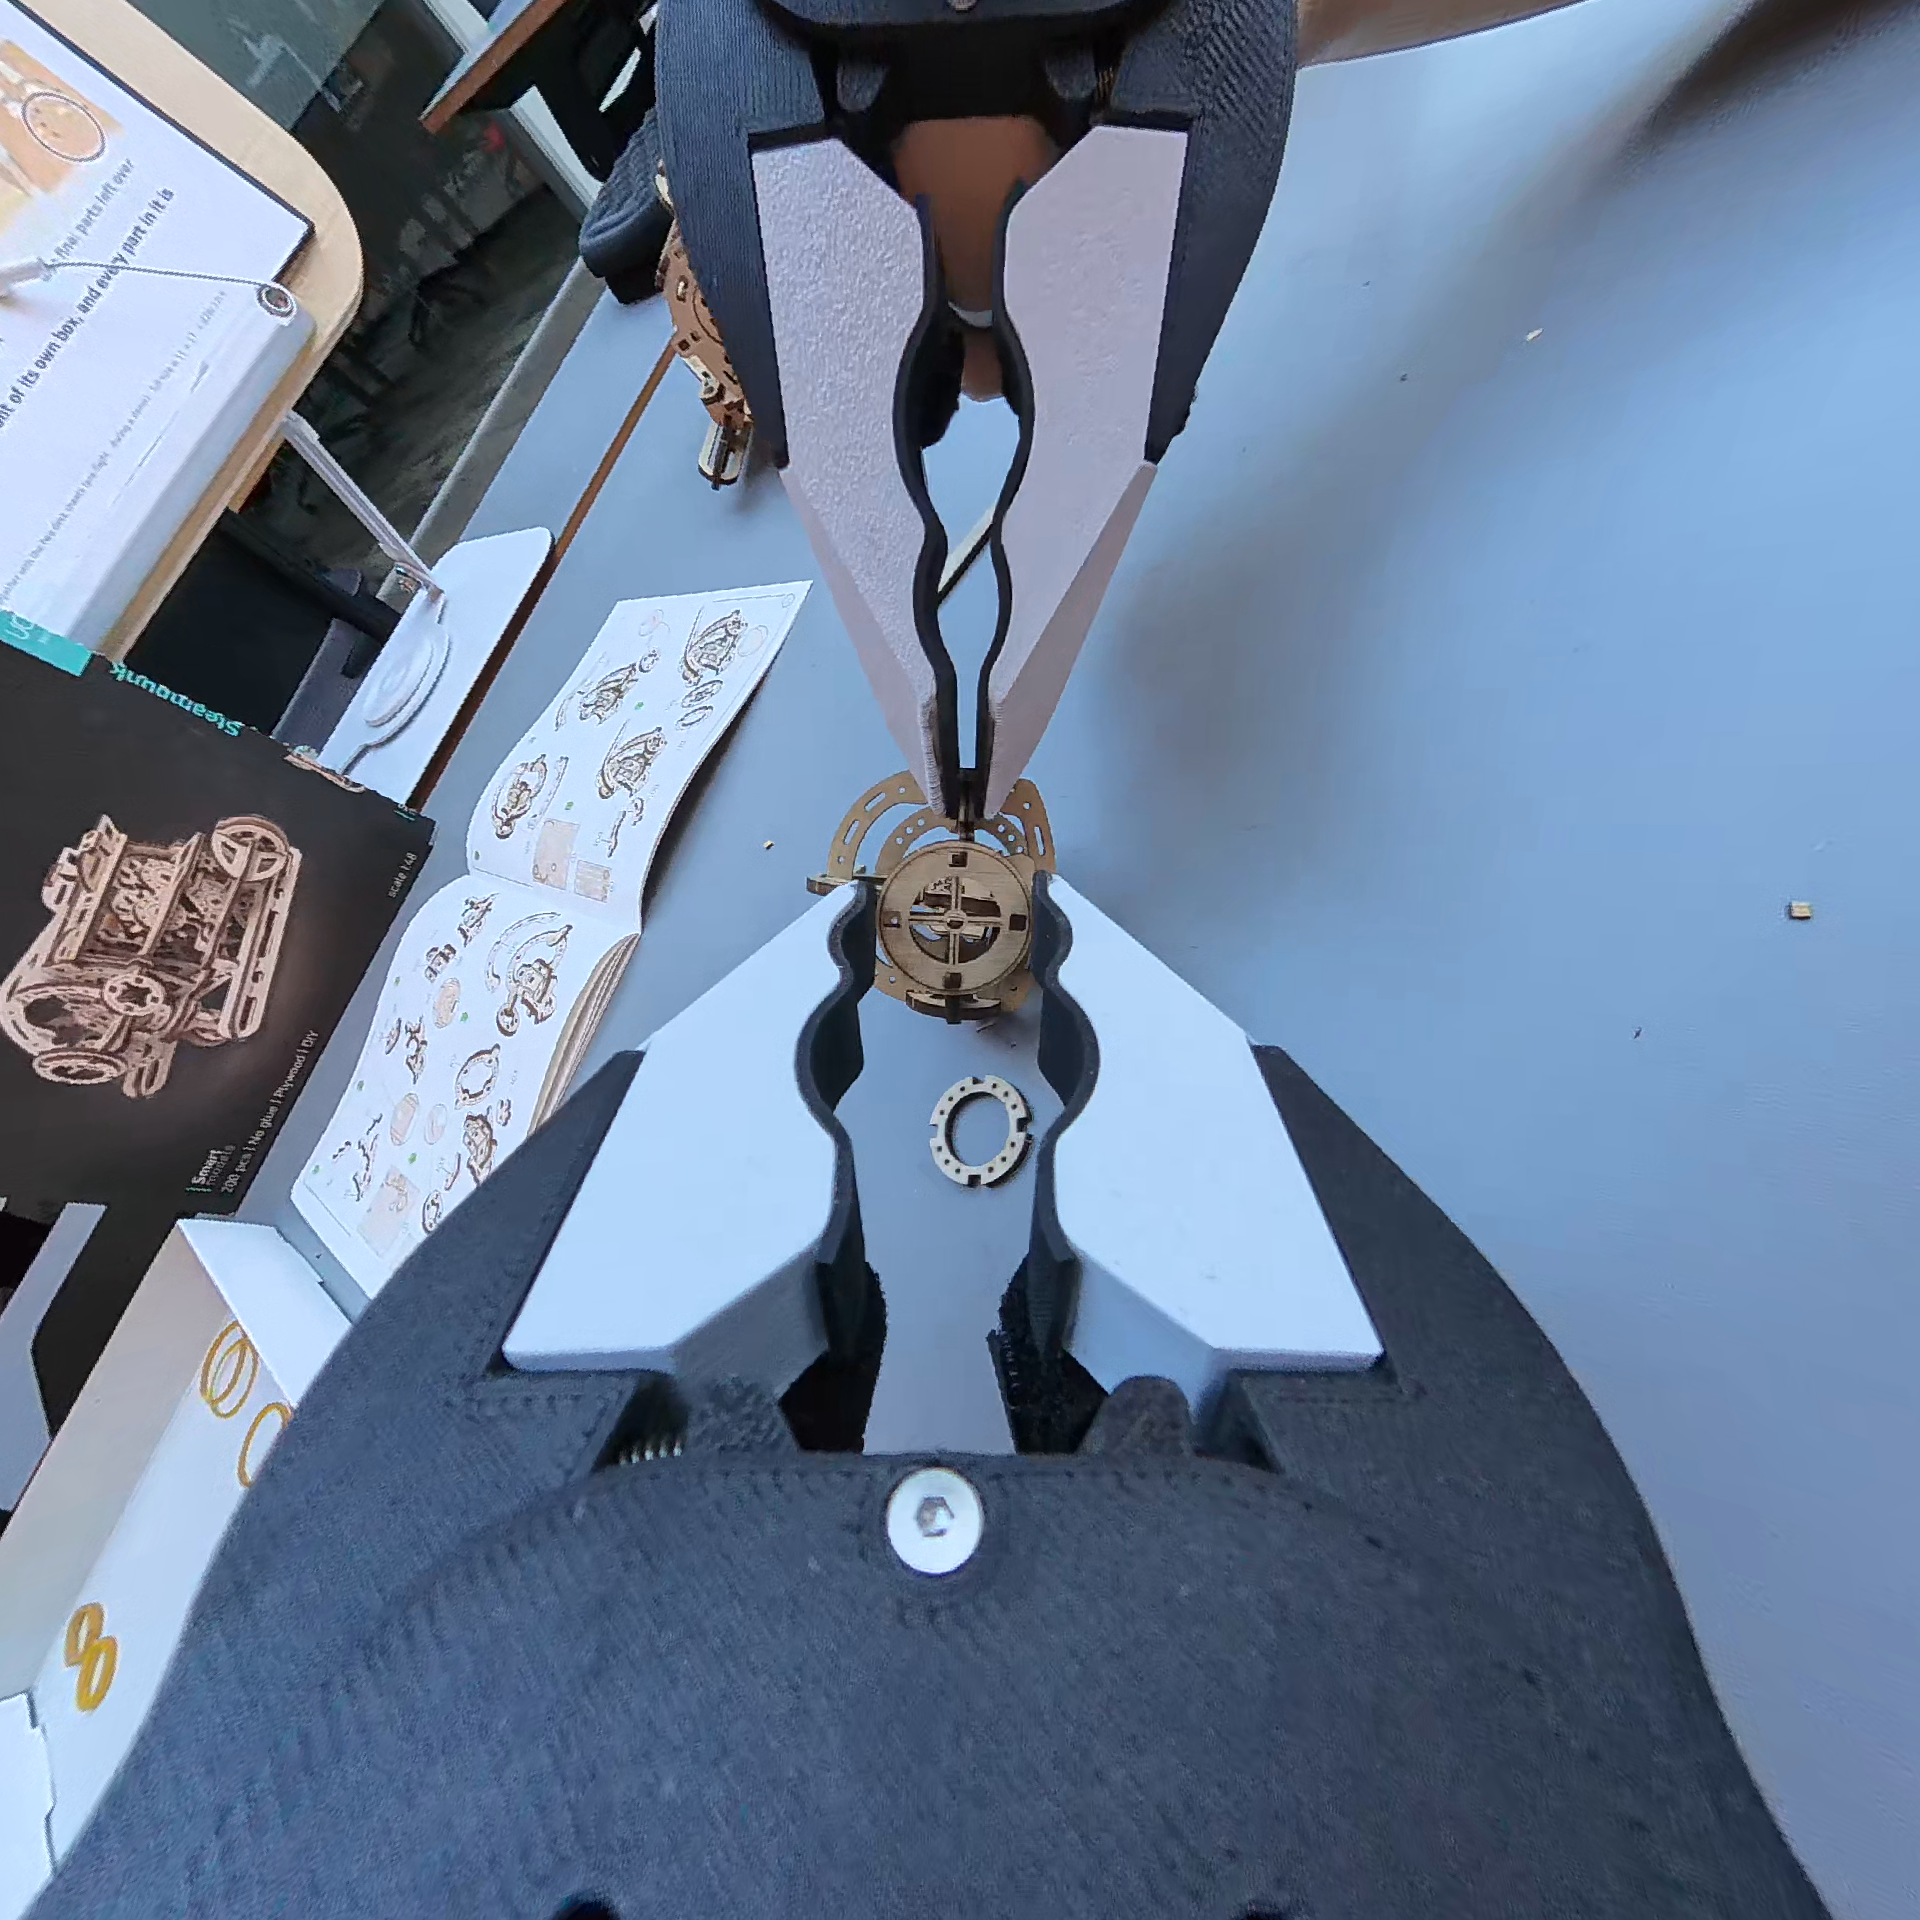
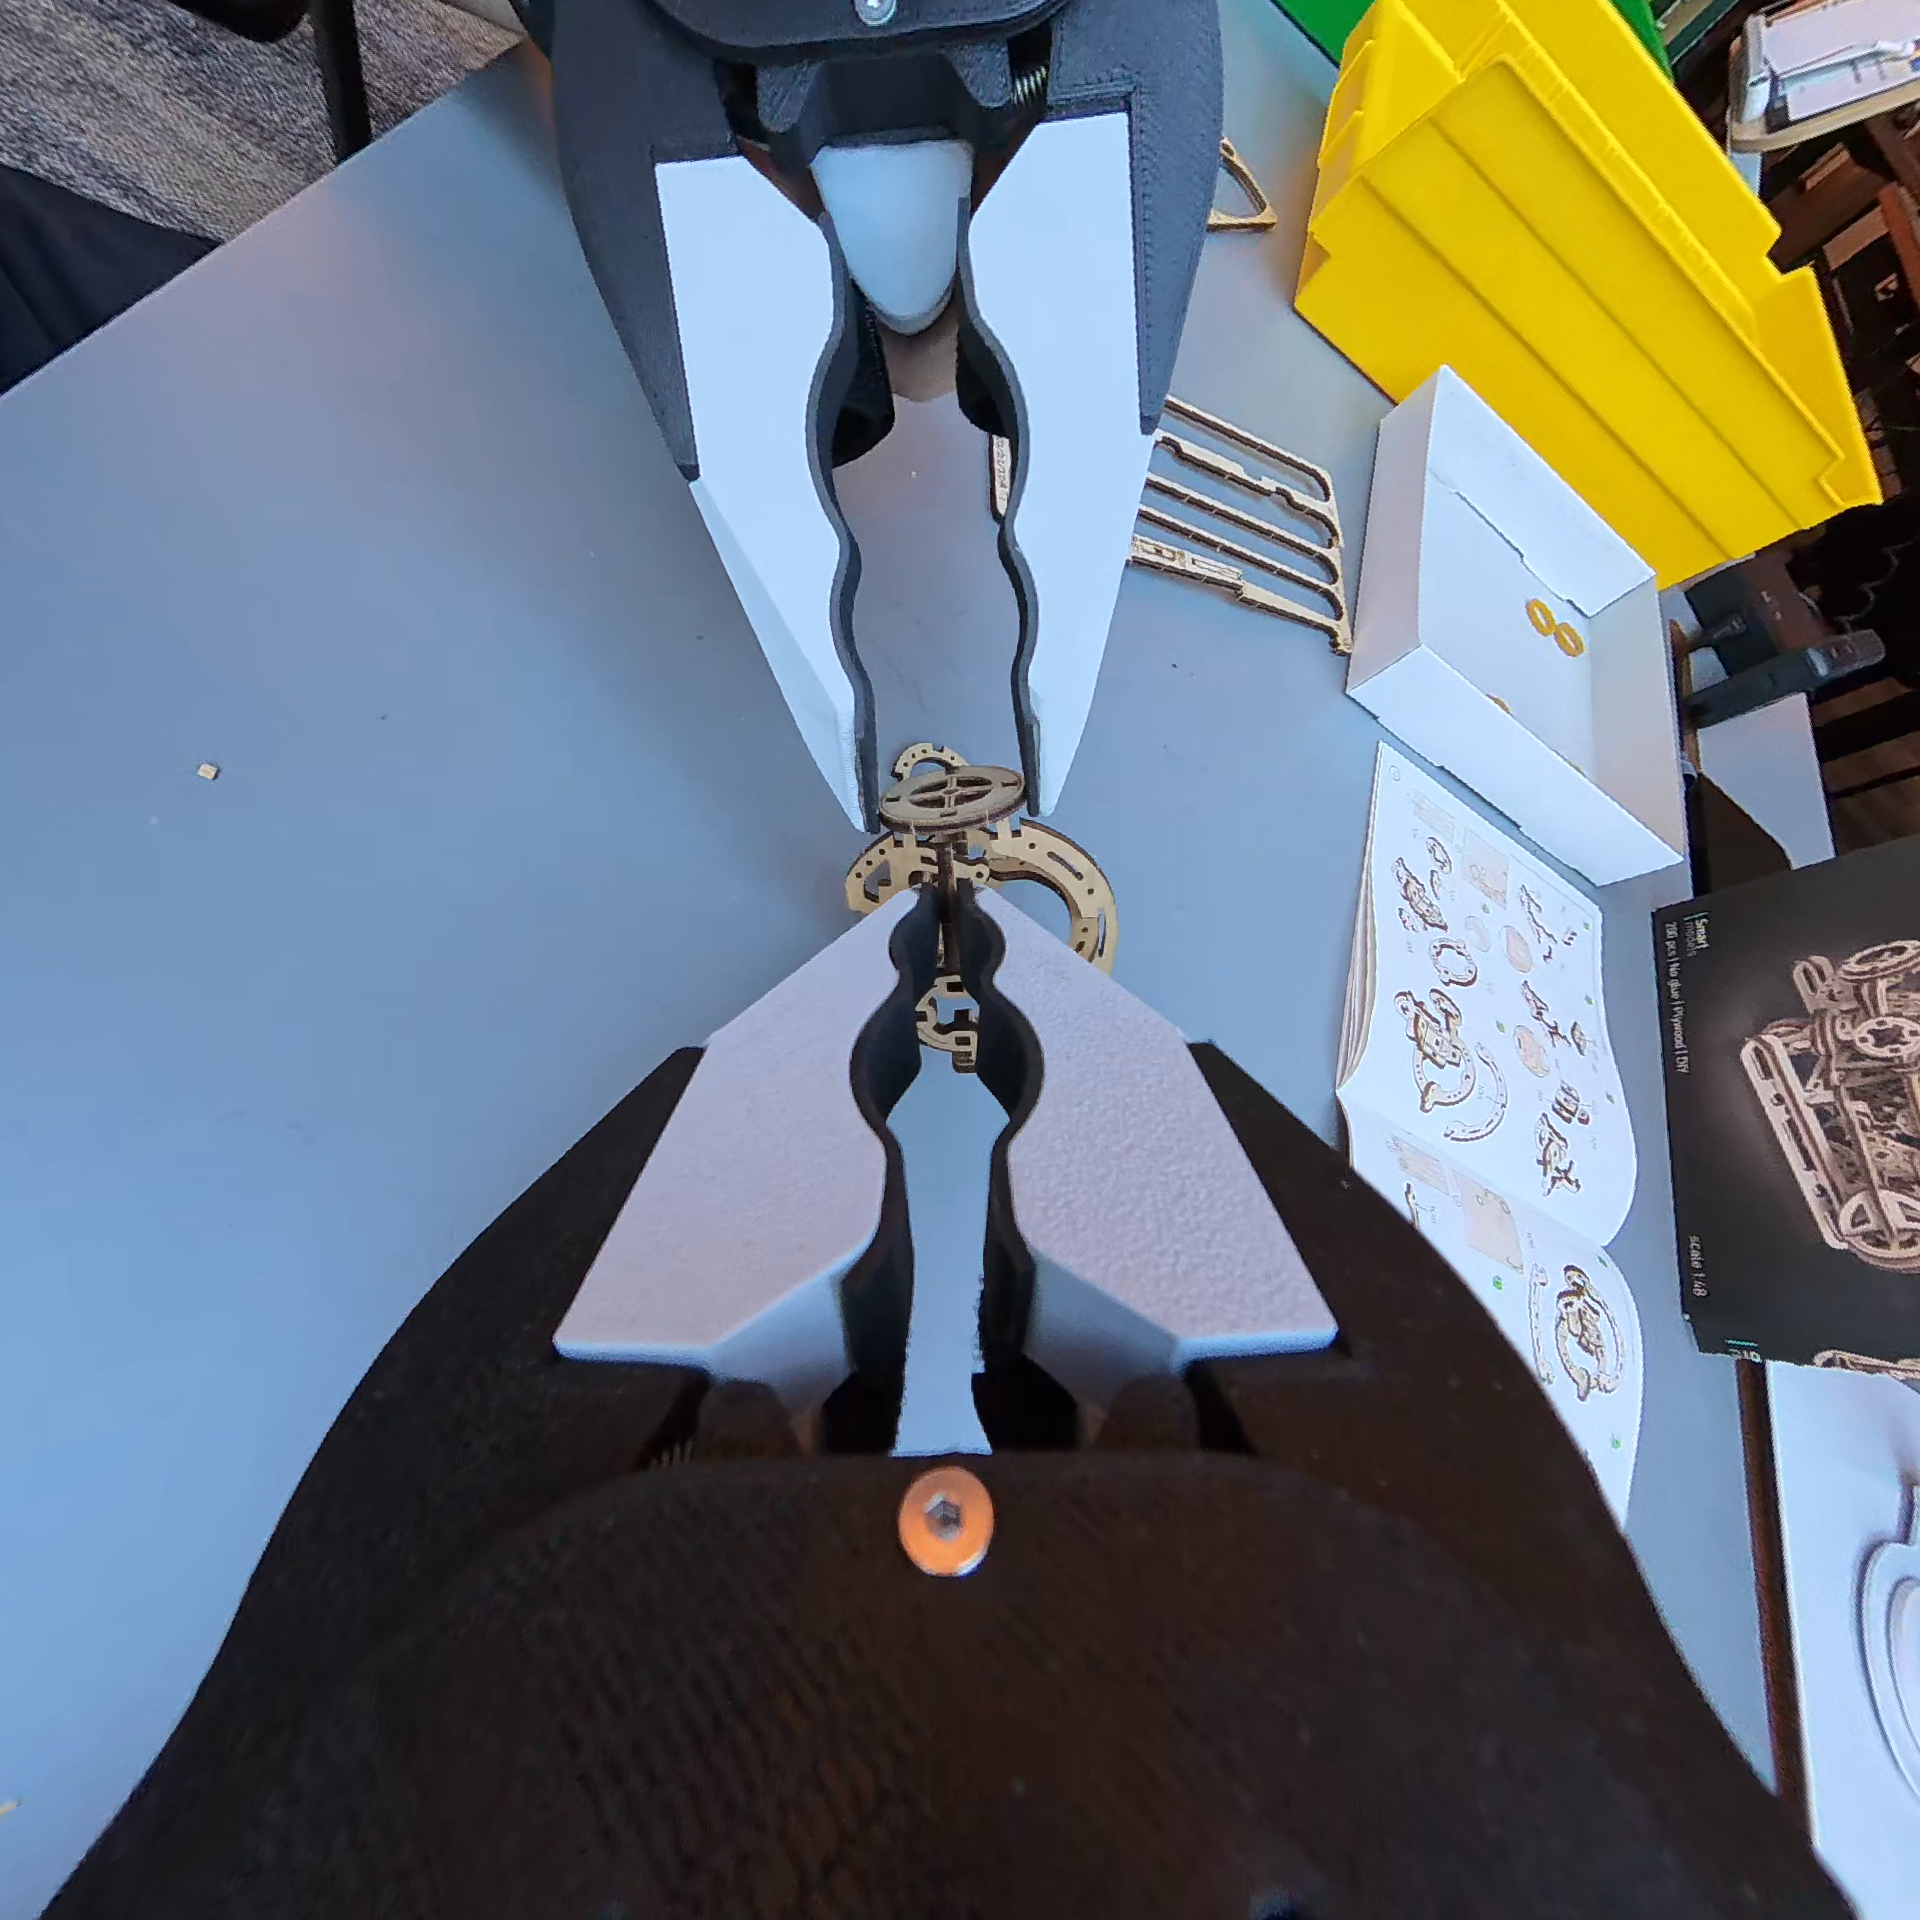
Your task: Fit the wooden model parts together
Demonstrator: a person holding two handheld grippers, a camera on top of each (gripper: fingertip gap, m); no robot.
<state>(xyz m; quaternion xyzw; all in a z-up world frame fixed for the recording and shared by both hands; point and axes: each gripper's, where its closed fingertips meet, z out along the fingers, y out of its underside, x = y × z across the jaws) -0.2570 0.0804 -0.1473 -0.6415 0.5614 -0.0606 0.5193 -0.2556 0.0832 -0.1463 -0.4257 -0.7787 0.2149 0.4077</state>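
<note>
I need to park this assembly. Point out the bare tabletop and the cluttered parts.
Free: the grey table on the side away from the instruction booklet, bare but for crumbs. Crowded: the booklet side, with the black box, white box, yellow bins and wooden sheet; a loose ring lies below the left gripper.

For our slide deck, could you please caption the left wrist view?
Left gripper holds a round wooden disc while the right gripper pinches the assembly from the far side; a loose wooden ring lies on the grey table.
</note>
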